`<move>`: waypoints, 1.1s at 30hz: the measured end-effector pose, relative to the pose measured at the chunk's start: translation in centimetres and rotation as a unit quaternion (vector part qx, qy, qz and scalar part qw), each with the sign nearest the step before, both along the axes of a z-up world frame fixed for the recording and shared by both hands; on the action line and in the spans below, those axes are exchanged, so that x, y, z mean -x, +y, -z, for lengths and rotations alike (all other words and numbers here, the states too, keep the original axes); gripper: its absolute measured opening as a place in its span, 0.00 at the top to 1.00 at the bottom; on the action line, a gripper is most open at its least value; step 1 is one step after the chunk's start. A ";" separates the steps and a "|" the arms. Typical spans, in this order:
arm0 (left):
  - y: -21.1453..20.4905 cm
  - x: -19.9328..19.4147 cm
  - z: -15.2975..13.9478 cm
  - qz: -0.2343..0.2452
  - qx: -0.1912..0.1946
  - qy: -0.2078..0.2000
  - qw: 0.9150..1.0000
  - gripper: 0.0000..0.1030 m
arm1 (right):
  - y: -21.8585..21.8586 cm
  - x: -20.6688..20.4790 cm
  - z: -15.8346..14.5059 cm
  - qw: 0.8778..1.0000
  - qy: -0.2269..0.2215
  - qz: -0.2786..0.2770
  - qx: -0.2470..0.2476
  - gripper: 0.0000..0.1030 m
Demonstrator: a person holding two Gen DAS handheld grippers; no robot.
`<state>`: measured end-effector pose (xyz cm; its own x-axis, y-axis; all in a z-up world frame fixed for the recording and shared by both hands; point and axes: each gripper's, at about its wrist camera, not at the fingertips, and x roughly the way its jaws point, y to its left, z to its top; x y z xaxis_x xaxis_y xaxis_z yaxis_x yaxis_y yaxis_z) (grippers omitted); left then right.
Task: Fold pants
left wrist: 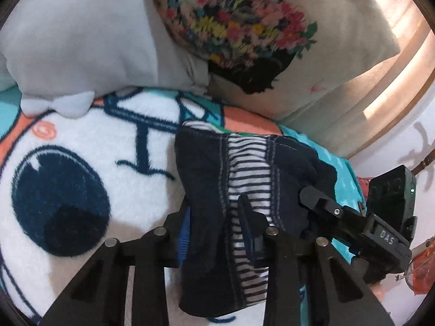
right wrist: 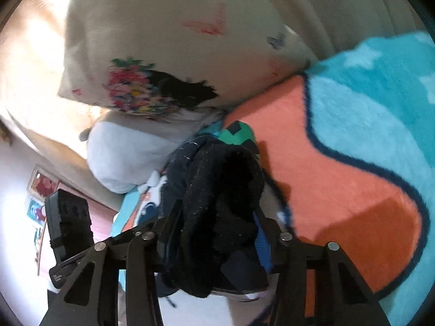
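The pants [left wrist: 206,190] are dark navy with a navy-and-white striped lining, held bunched above a fleece blanket. My left gripper [left wrist: 214,217] is shut on the pants at the striped waist. The right gripper [left wrist: 320,198] shows at the right of the left wrist view, its fingers clamped on the same edge a little further right. In the right wrist view my right gripper [right wrist: 217,217] is shut on a thick dark fold of the pants [right wrist: 217,190], which fills the space between the fingers.
A cartoon fleece blanket [left wrist: 81,163] in white, orange and teal covers the bed; it also shows in the right wrist view [right wrist: 339,176]. A floral cushion [left wrist: 244,27] and a grey plush pillow [left wrist: 81,40] lie behind. A wall is at right [left wrist: 418,141].
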<state>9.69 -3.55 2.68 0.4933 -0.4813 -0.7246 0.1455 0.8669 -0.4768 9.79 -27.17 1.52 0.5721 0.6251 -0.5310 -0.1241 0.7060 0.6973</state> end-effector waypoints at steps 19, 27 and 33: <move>2.3 -0.6 -1.1 -0.063 -0.066 -0.021 0.996 0.67 | -0.4 -1.5 -3.0 0.995 -0.029 0.050 0.087 0.53; 4.5 3.0 -3.0 -0.115 -0.078 -0.058 0.989 0.48 | 1.5 0.8 -7.7 0.988 -0.114 0.038 0.094 0.42; 4.9 5.5 -3.7 -0.135 -0.109 -0.084 0.981 0.38 | 4.8 -1.0 -5.1 0.993 -0.076 -0.018 0.088 0.42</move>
